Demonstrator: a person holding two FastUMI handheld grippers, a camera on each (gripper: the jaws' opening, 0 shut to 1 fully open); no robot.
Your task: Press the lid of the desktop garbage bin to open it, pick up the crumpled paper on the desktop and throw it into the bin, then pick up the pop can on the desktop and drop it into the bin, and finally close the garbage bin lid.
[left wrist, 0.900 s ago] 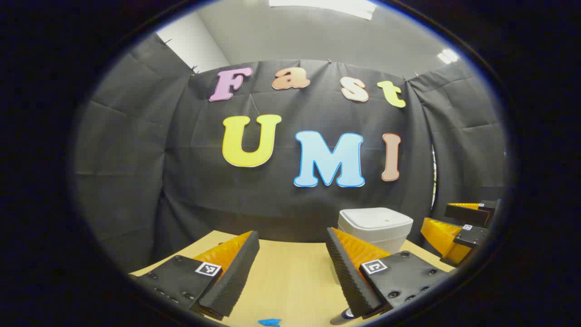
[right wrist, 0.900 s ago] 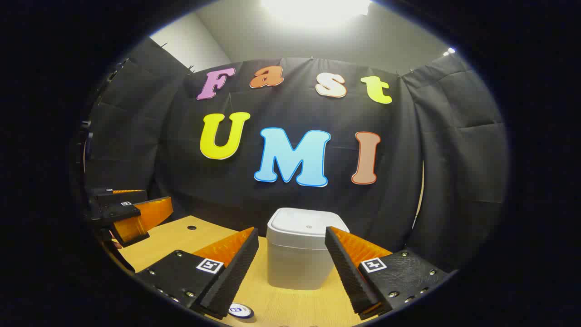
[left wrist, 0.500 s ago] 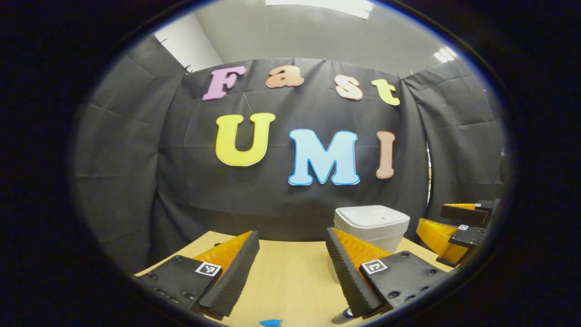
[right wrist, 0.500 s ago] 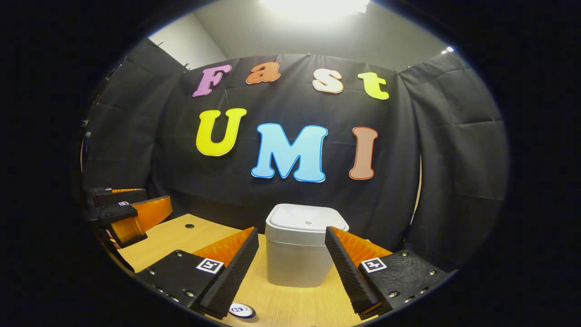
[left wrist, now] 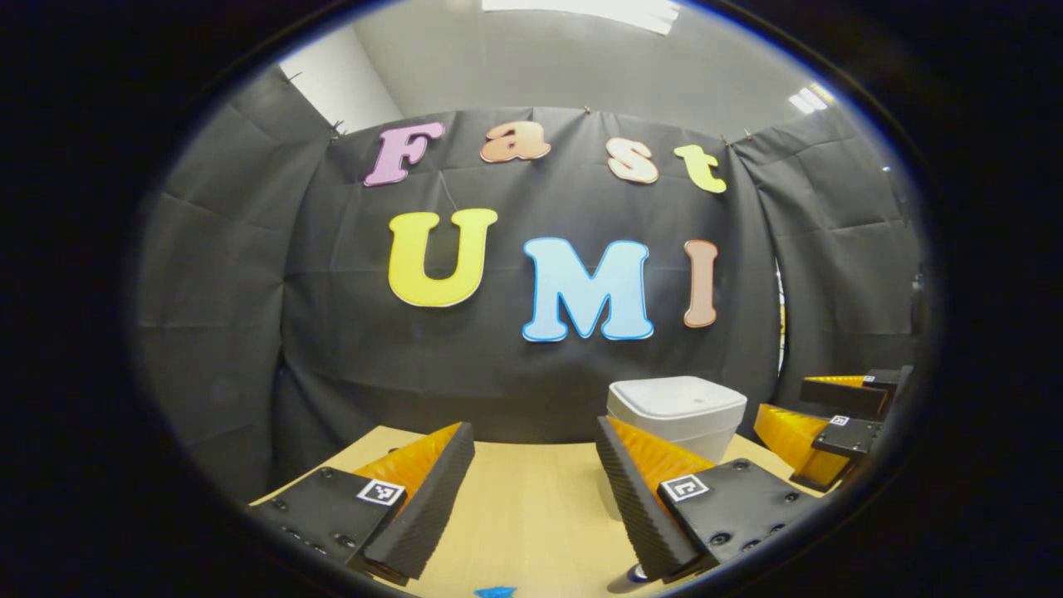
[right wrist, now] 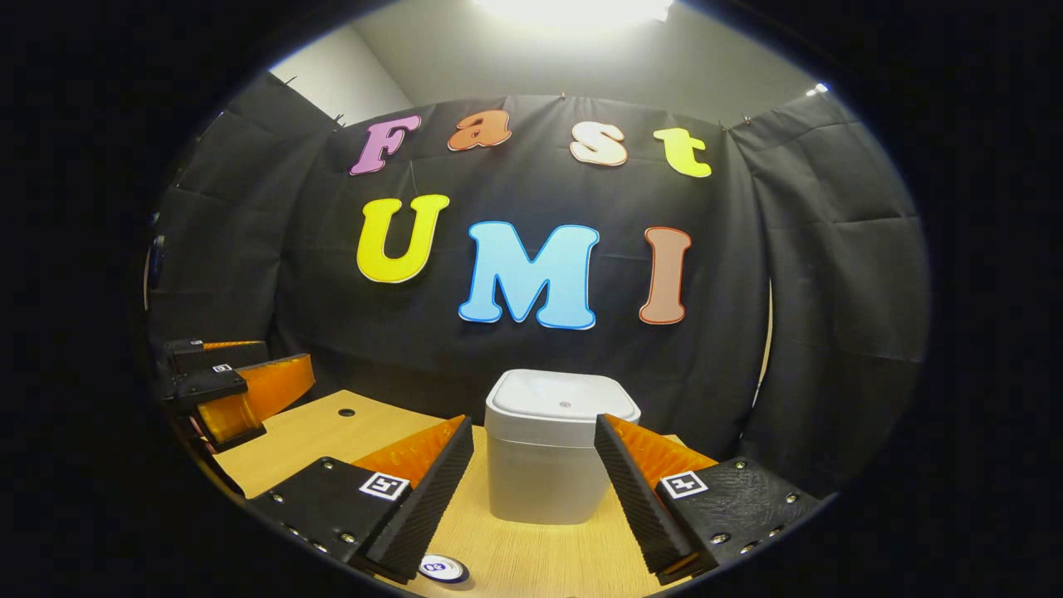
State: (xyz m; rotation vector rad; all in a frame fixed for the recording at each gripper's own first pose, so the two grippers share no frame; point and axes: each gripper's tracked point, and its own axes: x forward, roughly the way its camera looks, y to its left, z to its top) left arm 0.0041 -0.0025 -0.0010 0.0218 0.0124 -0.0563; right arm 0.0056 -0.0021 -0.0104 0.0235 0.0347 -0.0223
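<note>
While the white desktop garbage bin stands with its lid shut on the light wooden desktop, close to the black cloth wall, the right gripper hovers squarely before it, jaws spread wide and empty, the bin framed between its two fingers, a stance that appears chosen to line up a press on the lid. Off to that gripper's left, the left gripper waits low over the desktop with its jaws likewise wide apart and holding nothing, apparently kept clear so the other has room; from its own camera the bin sits ahead and to the right, partly behind one finger. At the bottom edge of the right gripper view lies a small round blue-and-white object on the wood, possibly the top of the pop can, though too little shows to be sure. A blue scrap peeks in at the foot of the left gripper view; what it is cannot be told. Judged from the closed lid, the opening press is not yet made.
</note>
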